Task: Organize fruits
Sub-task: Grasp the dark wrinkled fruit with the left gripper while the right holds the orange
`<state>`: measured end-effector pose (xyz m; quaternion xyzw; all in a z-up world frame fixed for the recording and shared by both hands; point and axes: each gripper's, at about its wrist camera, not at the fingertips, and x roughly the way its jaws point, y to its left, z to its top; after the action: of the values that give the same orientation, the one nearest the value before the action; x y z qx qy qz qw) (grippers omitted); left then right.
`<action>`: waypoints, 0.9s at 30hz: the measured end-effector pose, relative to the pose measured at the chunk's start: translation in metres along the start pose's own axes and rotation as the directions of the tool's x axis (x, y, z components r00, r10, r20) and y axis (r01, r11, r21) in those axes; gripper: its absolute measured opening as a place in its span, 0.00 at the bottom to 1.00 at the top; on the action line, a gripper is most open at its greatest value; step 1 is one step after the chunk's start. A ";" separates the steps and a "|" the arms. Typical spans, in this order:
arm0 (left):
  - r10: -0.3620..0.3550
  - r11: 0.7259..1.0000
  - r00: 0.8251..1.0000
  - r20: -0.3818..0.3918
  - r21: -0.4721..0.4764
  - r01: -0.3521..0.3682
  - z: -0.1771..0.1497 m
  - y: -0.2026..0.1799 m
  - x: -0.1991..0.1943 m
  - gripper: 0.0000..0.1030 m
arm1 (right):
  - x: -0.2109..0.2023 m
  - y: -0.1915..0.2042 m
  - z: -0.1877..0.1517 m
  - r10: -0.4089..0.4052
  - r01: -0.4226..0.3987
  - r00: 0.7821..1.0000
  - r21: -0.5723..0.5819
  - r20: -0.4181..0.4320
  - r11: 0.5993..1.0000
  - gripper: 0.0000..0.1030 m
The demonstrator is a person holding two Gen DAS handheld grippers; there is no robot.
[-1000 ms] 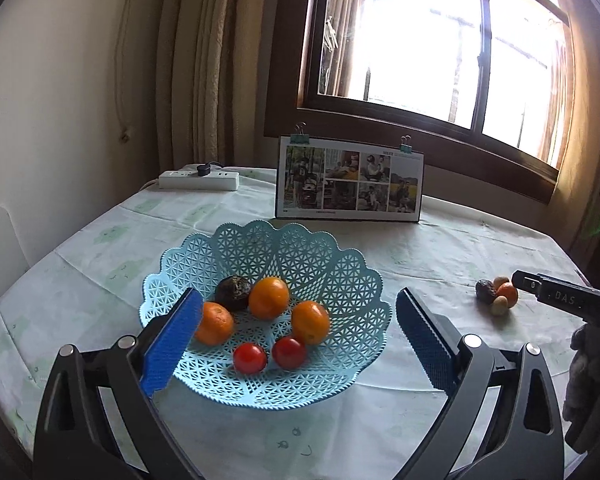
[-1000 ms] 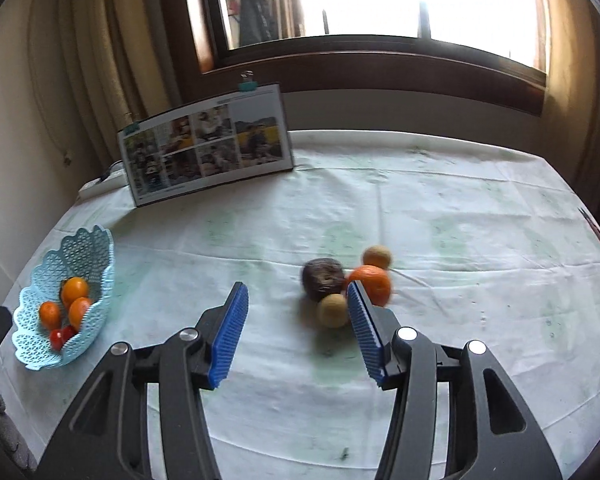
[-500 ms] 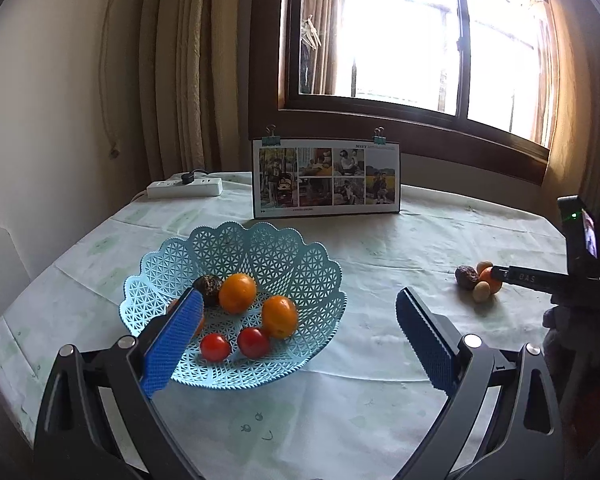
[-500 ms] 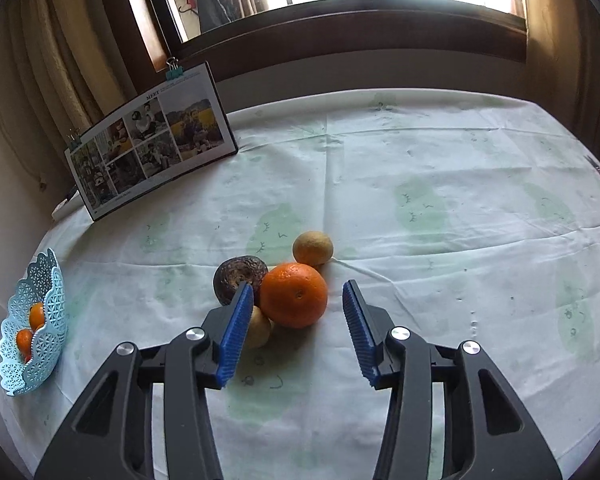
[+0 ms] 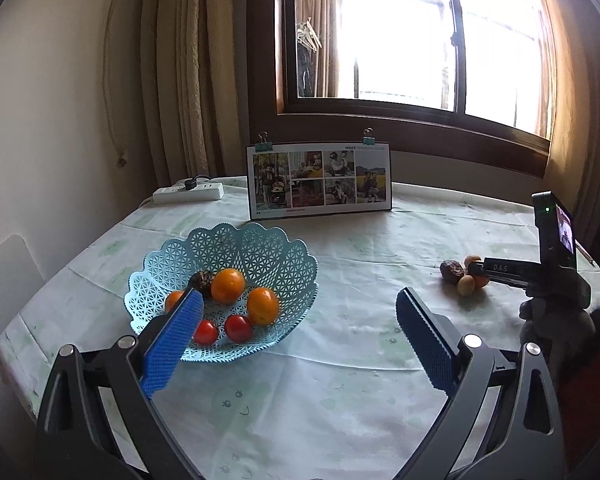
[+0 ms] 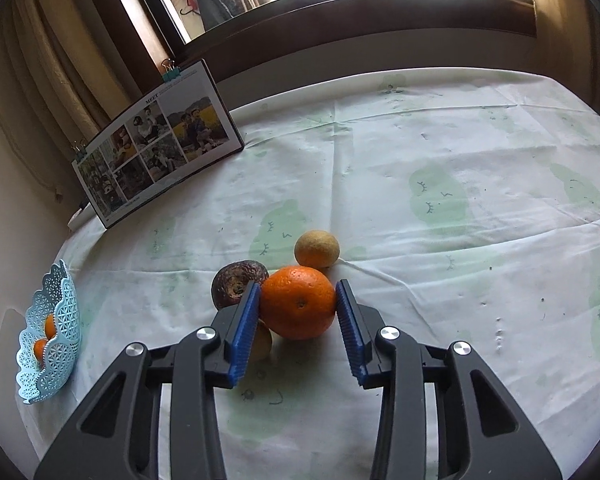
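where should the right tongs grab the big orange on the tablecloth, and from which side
Grip the round orange fruit across its widest middle, coming in low from the near side. The right tongs already straddle it, one blue pad on each flank. The wrinkled dark fruit and small yellowish fruit crowd the left and far sides.

My right gripper (image 6: 296, 312) sits on the table (image 6: 460, 168) with an orange (image 6: 298, 302) between its pads, both touching it. A passion fruit (image 6: 236, 286) lies just left, a lemon (image 6: 316, 249) just behind. The basket (image 5: 260, 256) stands well to the left, before my left gripper (image 5: 296, 340), fruits inside. A photo card (image 5: 320, 180) stands behind it.
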<state>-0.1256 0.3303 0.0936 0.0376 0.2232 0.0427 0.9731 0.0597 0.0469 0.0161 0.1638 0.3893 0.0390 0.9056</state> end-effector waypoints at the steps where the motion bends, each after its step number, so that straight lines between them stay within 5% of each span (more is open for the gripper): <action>1: 0.000 1.000 1.000 0.000 0.004 0.000 -0.001 -0.003 -0.002 0.96 | -0.002 0.000 0.001 -0.005 0.005 1.000 -0.003 0.010 1.000 0.38; 20: -0.073 0.989 0.995 -0.070 0.123 0.081 -0.012 -0.074 0.009 0.96 | -0.043 0.003 0.015 -0.036 0.038 0.991 -0.012 0.132 0.999 0.38; 27: -0.127 0.982 0.986 -0.105 0.129 0.140 -0.001 -0.089 0.030 0.96 | -0.042 -0.014 0.015 -0.054 0.052 0.992 0.016 0.114 0.999 0.38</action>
<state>-0.0931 0.2451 0.0711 0.0868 0.2743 -0.0364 0.9570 0.0409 0.0213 0.0502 0.1615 0.3412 0.0029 0.9260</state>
